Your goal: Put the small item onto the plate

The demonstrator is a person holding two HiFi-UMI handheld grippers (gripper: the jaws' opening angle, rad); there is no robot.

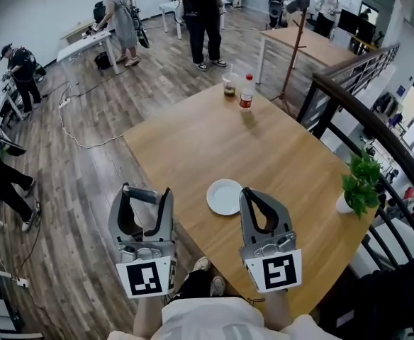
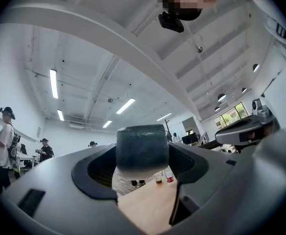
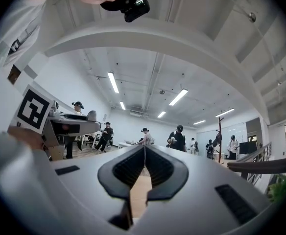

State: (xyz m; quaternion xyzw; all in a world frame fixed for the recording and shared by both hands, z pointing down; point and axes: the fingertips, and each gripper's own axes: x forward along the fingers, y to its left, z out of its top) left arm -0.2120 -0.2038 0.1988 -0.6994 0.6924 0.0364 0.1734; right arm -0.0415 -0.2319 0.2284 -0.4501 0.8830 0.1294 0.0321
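Note:
A white round plate (image 1: 225, 196) lies on the wooden table (image 1: 214, 140) near its front edge. My left gripper (image 1: 147, 190) hangs to the left of the plate, over the table's left edge and the floor. It is shut on a small dark green roll-shaped item (image 2: 142, 148), which shows plainly only in the left gripper view. My right gripper (image 1: 249, 192) is shut with nothing in it, its closed tips (image 3: 144, 150) just right of the plate's rim. Both grippers point away from me, level or slightly upward.
A red-capped bottle (image 1: 246, 92) and a cup (image 1: 229, 86) stand at the table's far corner. A potted plant (image 1: 359, 183) sits at the right edge beside a dark railing (image 1: 349, 108). Several people and other tables are across the room.

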